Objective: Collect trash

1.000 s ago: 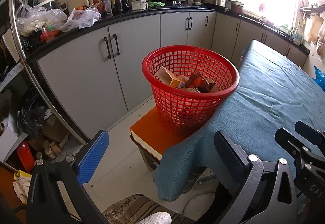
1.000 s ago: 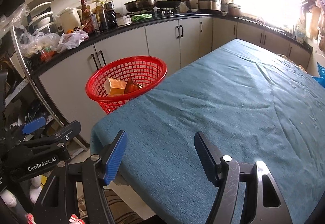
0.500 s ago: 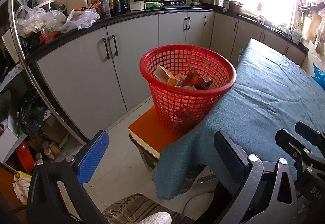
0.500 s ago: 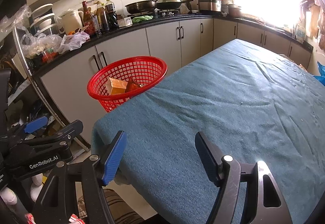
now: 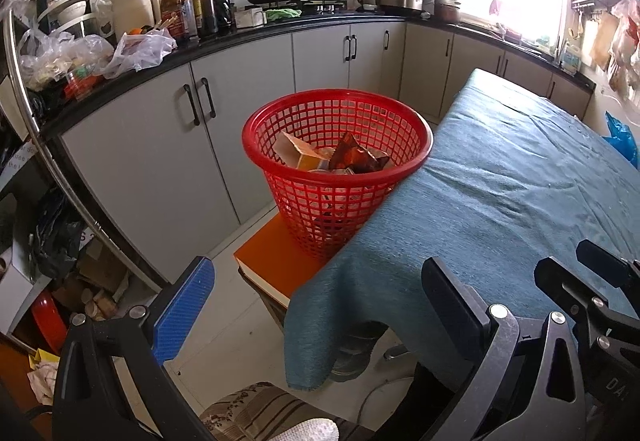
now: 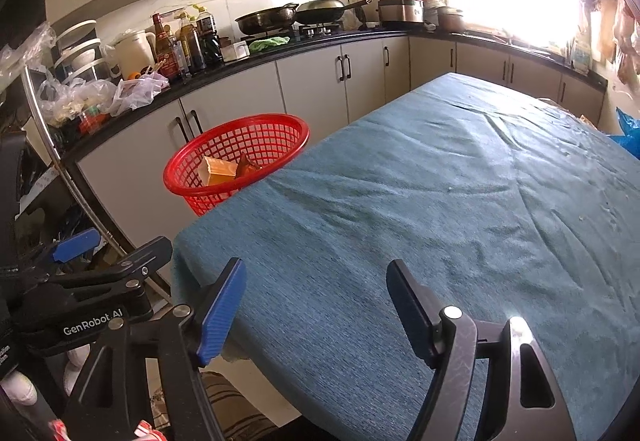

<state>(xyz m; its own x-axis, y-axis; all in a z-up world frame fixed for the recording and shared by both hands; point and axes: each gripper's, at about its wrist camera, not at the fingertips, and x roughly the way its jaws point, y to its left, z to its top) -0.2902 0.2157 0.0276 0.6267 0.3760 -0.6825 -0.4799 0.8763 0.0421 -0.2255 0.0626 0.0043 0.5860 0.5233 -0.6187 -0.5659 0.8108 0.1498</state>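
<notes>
Mid-frame, the red basket (image 5: 338, 165) holds crumpled wrappers (image 5: 352, 157) and an orange carton (image 6: 218, 171). The left gripper (image 5: 320, 305) and right gripper (image 6: 316, 301) both gape wide, holding nothing.

We see a bright red basket (image 5: 336, 161) with an open grid pattern, orange and dark brown wrappers (image 5: 332, 159) inside it. It sits on an orange stool (image 5: 276, 261). A teal cloth (image 6: 440, 201) covers the desk. Our tools show blue ribbed pads (image 6: 222, 311) on black frames. Grey cabinets (image 5: 160, 161) run under a black counter (image 5: 256, 31).
</notes>
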